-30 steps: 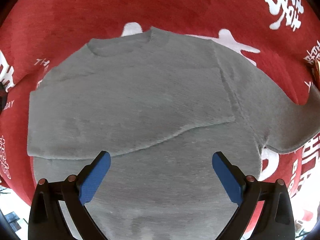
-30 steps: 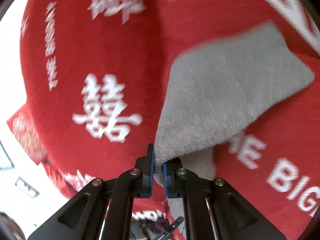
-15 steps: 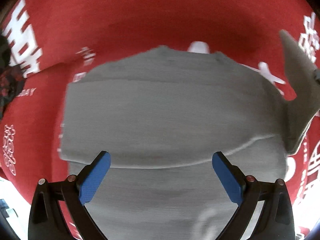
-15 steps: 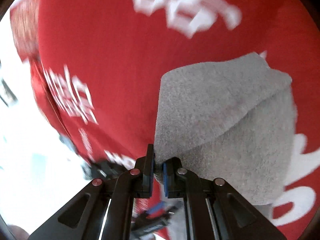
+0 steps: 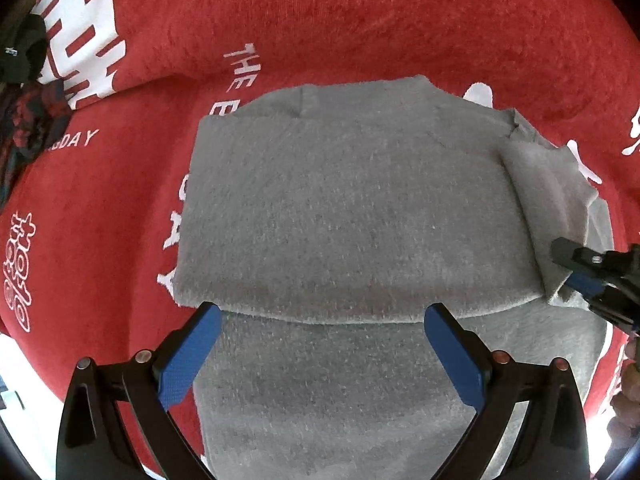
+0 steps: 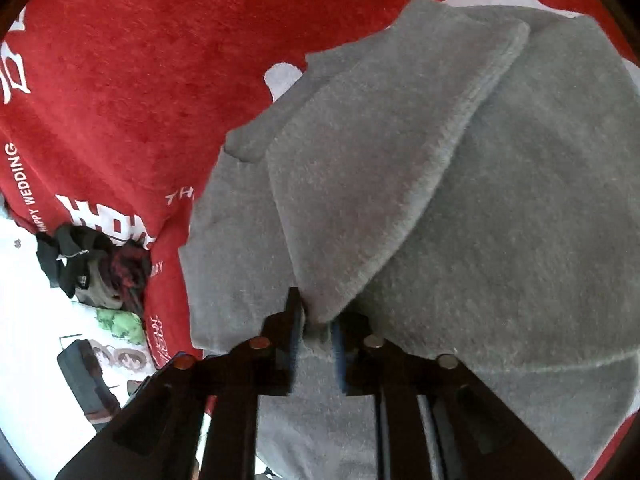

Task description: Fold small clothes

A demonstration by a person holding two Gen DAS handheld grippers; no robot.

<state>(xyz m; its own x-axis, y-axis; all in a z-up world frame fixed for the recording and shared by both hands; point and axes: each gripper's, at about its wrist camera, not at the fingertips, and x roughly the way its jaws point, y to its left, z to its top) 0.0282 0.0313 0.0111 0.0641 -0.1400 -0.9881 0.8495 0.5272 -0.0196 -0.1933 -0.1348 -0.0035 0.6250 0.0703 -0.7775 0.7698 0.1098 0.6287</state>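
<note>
A small grey knit sweater [image 5: 352,220] lies flat on a red cloth [image 5: 360,20], with one sleeve folded across its chest. My left gripper [image 5: 320,356] is open and empty, hovering over the sweater's lower body. My right gripper [image 6: 316,328] is shut on the cuff of the other grey sleeve [image 6: 380,184] and holds it over the sweater's body [image 6: 540,220]. In the left wrist view the right gripper [image 5: 576,272] shows at the right edge with that sleeve [image 5: 548,196] draped from it.
The red cloth bears white characters and English words [image 5: 244,68]. A heap of dark clothes [image 6: 92,260] lies at the cloth's edge; it also shows in the left wrist view [image 5: 24,92]. A white floor [image 6: 32,300] lies beyond.
My right gripper has carried the sleeve from out beside the sweater inward over its body. The left gripper has shifted right and stayed open.
</note>
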